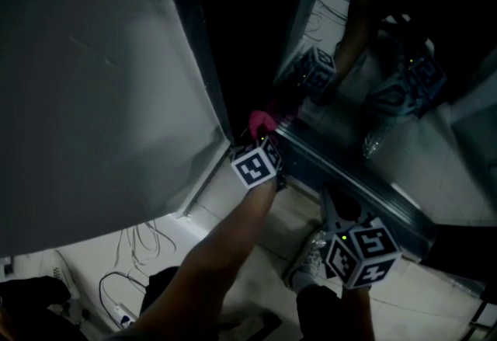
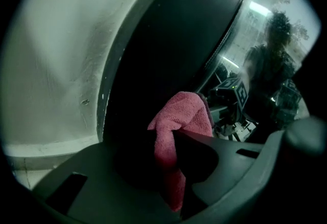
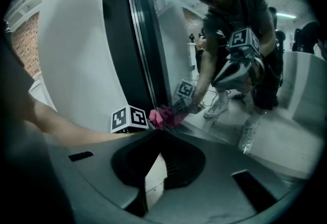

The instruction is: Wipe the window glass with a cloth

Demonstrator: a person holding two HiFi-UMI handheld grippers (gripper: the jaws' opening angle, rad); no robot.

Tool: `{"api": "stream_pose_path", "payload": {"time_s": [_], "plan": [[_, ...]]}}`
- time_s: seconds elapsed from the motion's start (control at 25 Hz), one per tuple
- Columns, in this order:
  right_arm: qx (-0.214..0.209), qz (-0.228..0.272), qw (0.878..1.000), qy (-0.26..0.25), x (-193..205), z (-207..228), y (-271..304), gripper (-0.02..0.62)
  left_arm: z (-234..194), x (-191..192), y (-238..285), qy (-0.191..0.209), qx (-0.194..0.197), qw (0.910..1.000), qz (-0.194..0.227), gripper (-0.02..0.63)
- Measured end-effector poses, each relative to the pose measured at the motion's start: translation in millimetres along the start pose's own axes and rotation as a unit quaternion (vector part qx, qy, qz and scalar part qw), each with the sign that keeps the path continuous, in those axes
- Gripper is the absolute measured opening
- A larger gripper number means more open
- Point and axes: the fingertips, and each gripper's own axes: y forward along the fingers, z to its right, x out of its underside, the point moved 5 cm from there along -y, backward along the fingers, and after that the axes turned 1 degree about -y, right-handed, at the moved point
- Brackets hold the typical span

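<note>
In a dim room, at the lower corner of the window glass (image 1: 458,153), the left tongs (image 2: 172,141) clamp a pink cloth (image 2: 184,113) against the pane, while the right tongs (image 1: 332,200), closed and empty, hang near the glass's bottom edge.

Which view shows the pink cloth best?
The left gripper view: the pink cloth sits large at centre, pinched in the left hand-held gripper, terry texture plain. The head view shows only a small pink patch beyond that gripper; the right gripper view shows it small and far off.
</note>
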Motion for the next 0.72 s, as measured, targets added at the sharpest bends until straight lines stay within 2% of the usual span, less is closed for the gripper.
{"api": "stream_pose_path", "payload": {"time_s": [0.16,0.36,0.72], "plan": [[0.0,0.001,1.0,-0.001,0.5,-4.3,-1.8,-0.002,5.3,0.9,-5.2,-0.03,0.023,0.9991,0.017,0.054],[-0.003,0.011,1.0,-0.008,-6.5,-14.1,-8.4,-0.002,15.8,-6.8,-13.5,-0.059,0.034,0.9972,0.031,0.055],[0.015,0.041,0.999,-0.026,-26.1,-22.5,-39.2,-0.002,41.6,-31.6,-40.5,-0.063,0.073,0.994,0.052,0.055]]}}
